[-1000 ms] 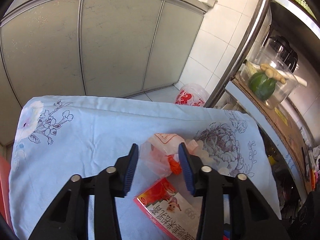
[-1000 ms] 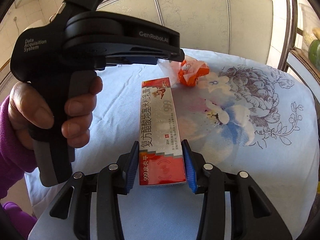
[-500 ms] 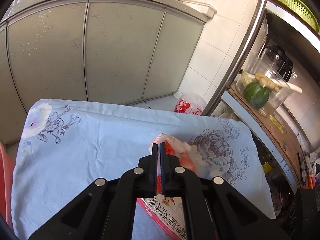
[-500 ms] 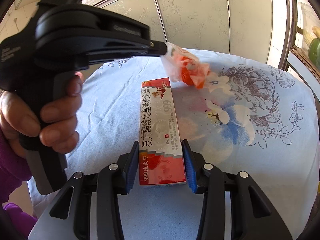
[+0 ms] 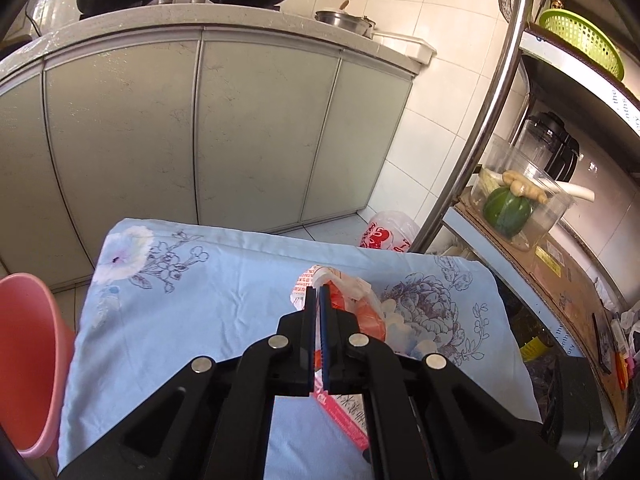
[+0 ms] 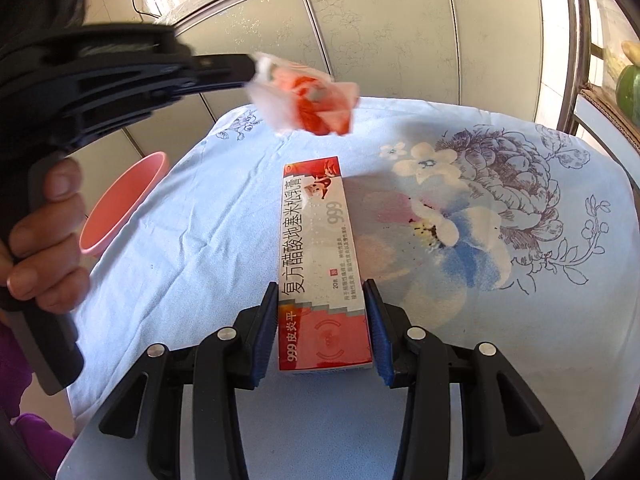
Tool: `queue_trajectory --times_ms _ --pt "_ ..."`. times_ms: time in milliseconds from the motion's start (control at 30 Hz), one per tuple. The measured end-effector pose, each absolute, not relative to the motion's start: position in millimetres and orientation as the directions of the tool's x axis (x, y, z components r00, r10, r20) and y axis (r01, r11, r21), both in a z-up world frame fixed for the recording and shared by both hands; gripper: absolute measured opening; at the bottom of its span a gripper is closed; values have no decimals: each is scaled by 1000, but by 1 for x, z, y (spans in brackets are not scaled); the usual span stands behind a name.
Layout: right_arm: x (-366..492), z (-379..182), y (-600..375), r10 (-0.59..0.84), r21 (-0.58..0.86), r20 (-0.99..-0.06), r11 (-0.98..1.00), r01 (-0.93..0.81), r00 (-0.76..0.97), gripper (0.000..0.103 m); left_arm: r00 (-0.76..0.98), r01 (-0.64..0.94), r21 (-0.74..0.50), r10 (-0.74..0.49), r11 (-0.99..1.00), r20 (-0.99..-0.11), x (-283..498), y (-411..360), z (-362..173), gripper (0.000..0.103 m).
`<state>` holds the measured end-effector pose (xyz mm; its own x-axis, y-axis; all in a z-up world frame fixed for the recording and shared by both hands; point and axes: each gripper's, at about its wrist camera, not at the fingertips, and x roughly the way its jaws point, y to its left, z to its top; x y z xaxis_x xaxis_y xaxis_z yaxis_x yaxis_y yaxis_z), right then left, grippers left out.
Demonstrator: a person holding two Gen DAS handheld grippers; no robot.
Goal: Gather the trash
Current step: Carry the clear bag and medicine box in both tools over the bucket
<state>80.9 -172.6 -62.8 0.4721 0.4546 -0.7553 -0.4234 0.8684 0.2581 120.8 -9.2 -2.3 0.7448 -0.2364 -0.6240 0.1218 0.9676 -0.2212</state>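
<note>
Crumpled wrapper [image 6: 310,98]: thin clear plastic, whitish at the edges, with orange-red scrunched inside and a strip of small red print on one flap. It hangs in the air above the far part of the worktop [image 6: 200,248], clear of the cloth, pinched at one corner by the left tongs [image 5: 318,294]. Those tongs are fully closed on it, the blue pads meeting with only the film between them. A hand [image 6: 44,236] with a purple sleeve grips the black handle.

Carton [image 6: 322,264]: long, flat, red and white, with large Chinese characters, "999" and a small picture at the far end. It lies flat on the worktop, lengthwise away from the right camera. The right tongs [image 6: 324,328] stand partly open around its near end, one blue pad at each long side. Contact looks close on both sides, but whether the pads actually press the carton cannot be told.

Worktop cloth: pale blue, printed with outlined flowers, slightly wrinkled.

Pink basin [image 5: 28,364]: beside the worktop's left edge, lower than the top; only part of the rim and wall shows in either view.

Hard to make out:
- From the left camera the tongs' own body covers most of the carton; only a red corner shows.
- The left tongs are motion-blurred in the right view; lettering on them is unreadable.
- The wrapper's contents are unclear.
- The fine print on the carton is too small to read.
</note>
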Motion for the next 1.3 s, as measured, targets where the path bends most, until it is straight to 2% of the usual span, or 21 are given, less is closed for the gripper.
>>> queue_trajectory --times_ms 700,1300 --pt "88 -64 -188 487 305 -718 862 -405 497 41 779 -49 -215 -97 975 -619 51 76 13 1" --pt "86 -46 -170 503 312 -684 857 -411 528 40 820 -113 -256 -56 960 -570 12 133 25 1"
